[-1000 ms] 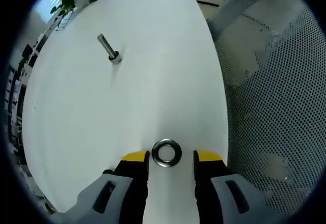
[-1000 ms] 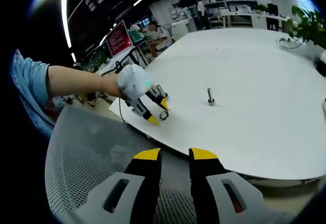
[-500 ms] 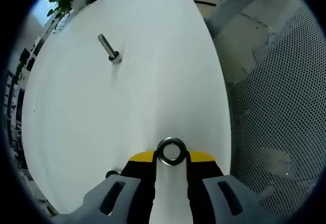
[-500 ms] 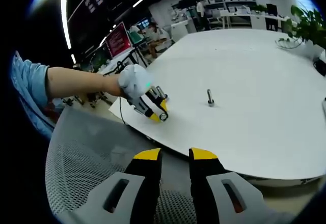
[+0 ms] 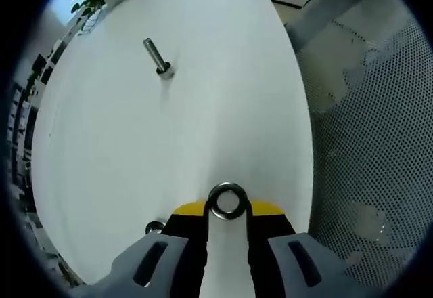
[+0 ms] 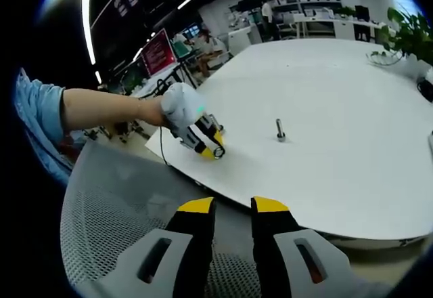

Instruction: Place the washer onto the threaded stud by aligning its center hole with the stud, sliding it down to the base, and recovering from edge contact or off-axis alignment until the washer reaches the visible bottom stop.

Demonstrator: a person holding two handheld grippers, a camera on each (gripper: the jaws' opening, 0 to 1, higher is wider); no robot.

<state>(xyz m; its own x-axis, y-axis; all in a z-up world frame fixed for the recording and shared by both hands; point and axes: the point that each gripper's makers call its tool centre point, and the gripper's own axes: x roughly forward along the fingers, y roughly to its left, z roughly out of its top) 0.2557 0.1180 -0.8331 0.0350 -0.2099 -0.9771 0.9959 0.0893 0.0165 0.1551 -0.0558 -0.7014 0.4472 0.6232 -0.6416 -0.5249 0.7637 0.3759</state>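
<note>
We find the left claw (image 5: 227,208) clamped on the washer (image 5: 227,200), well apart from the upright stud (image 5: 157,57) on the surface (image 5: 135,149). The right claw (image 6: 233,206) holds nothing, its jaws slightly parted.

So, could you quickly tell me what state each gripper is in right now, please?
Left gripper: shut on the round silver metal washer, just above the white table.
Right gripper: empty, jaws slightly parted, cannot tell open or shut.
</note>
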